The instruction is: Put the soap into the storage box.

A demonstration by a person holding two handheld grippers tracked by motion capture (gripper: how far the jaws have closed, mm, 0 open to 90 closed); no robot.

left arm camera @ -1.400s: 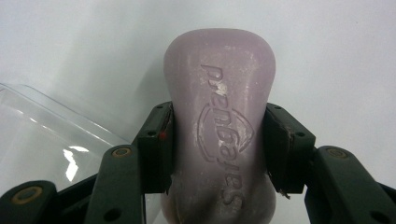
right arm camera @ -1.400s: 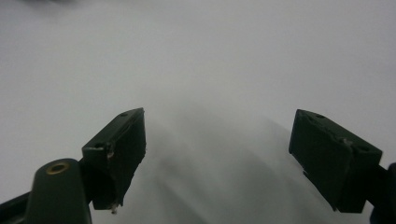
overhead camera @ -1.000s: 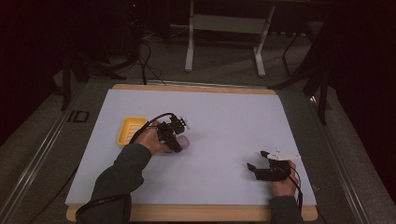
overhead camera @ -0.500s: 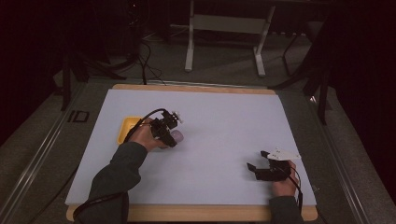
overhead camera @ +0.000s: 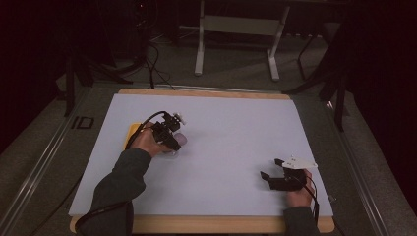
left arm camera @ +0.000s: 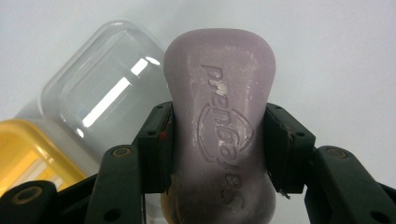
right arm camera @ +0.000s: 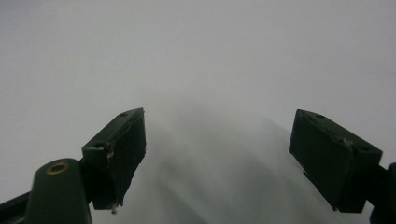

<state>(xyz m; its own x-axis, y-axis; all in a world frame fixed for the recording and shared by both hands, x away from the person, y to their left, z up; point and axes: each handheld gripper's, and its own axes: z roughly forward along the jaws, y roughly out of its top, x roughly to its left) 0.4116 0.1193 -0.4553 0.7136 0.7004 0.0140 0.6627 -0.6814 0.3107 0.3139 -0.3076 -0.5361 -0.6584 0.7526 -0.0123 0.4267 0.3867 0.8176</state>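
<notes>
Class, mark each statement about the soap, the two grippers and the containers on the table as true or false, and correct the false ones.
1. The left gripper is clamped on a purple soap bar. True.
2. The right gripper holds a sponge. False: its jaws stand open with nothing between them.
3. A clear plastic lid lies beside the soap. True.
4. The container next to the lid is blue. False: it is yellow.
5. The right gripper is above the white table. True.

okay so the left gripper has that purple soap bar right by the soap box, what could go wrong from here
The left gripper pinches the soap bar only at its narrow waist, so the smooth bar could slip or twist. The clear lid and yellow tray lie close beside it; a careless move might knock them.
</notes>
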